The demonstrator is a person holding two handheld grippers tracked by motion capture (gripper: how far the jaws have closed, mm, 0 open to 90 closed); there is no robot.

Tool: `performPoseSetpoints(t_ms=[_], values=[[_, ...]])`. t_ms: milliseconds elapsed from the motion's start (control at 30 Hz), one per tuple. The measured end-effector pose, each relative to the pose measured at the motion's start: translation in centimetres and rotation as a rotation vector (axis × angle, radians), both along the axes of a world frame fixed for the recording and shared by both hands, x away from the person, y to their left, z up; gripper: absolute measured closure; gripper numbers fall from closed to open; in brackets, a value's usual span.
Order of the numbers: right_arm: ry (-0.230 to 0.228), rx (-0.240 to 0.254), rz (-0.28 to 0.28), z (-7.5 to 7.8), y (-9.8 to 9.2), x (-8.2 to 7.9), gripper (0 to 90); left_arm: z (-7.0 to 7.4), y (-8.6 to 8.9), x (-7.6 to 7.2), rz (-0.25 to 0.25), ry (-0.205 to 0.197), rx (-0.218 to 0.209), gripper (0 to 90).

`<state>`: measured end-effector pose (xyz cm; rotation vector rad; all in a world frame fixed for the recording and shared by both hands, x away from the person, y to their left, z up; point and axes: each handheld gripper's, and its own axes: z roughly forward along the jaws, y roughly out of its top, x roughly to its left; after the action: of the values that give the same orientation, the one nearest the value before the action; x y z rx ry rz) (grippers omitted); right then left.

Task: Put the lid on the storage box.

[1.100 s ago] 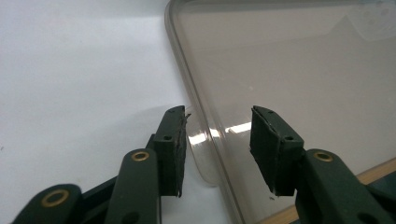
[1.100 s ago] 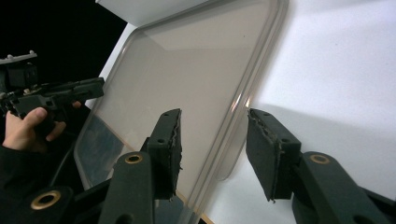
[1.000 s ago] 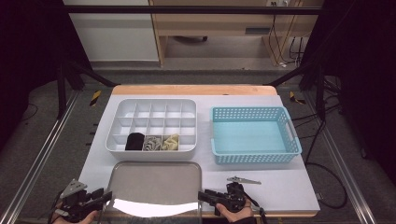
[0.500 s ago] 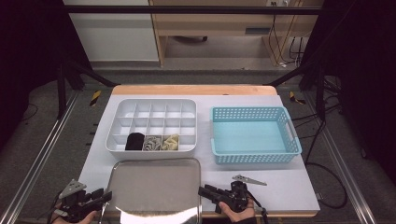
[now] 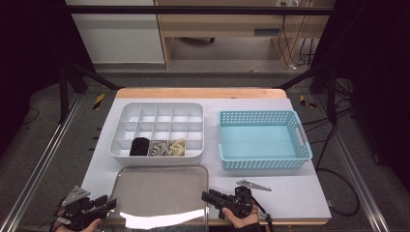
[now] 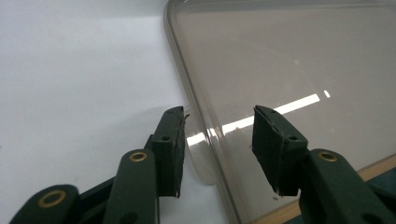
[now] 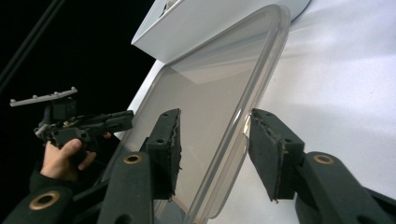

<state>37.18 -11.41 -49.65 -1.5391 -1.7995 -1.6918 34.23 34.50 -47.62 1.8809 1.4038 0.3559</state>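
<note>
The clear plastic lid (image 5: 162, 195) lies flat on the white table (image 5: 290, 193), right at the near edge, just in front of the white divided box (image 5: 158, 129). The left gripper (image 5: 107, 207) sits at the lid's left edge and the right gripper (image 5: 209, 197) at its right edge, one on each side.

In the left gripper view the jaws straddle the lid's rim (image 6: 205, 140) with daylight on both sides, so they're open and not pinching it. Same deal in the right gripper view: the rim (image 7: 243, 126) runs up between the two pads, and the right-hand pad sits just beside it. The right gripper's jaws have just been opening a little, with the lid's edge between them.

The box has three rolled socks (image 5: 158, 147) in its front row. A light blue basket (image 5: 263, 140) stands to its right, and a small grey metal clip (image 5: 253, 185) lies on the table near the right gripper.
</note>
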Motion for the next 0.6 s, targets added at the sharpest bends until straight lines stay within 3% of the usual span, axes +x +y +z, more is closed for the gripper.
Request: performPoseSetpoints(t_ms=[133, 333, 533, 600], values=[[-0.001, -0.013, -0.002, -0.06, 0.11, 0.06, 54.0, 0.00, -0.02, 0.00, 0.002, 0.000, 0.002, 53.1], [-0.025, -0.063, 0.004, -0.27, -0.01, 0.16, 63.4, -0.01, 0.04, 0.02, 0.004, 0.002, -0.001, 53.6], [-0.019, -0.188, 0.025, -0.91, 0.54, 0.44, 62.6, 0.01, 0.05, 0.03, 0.004, 0.003, 0.005, 55.4], [-0.019, -0.186, 0.024, -0.95, 0.47, 0.37, 60.6, 0.01, 0.05, 0.02, 0.003, 0.002, 0.004, 55.3]])
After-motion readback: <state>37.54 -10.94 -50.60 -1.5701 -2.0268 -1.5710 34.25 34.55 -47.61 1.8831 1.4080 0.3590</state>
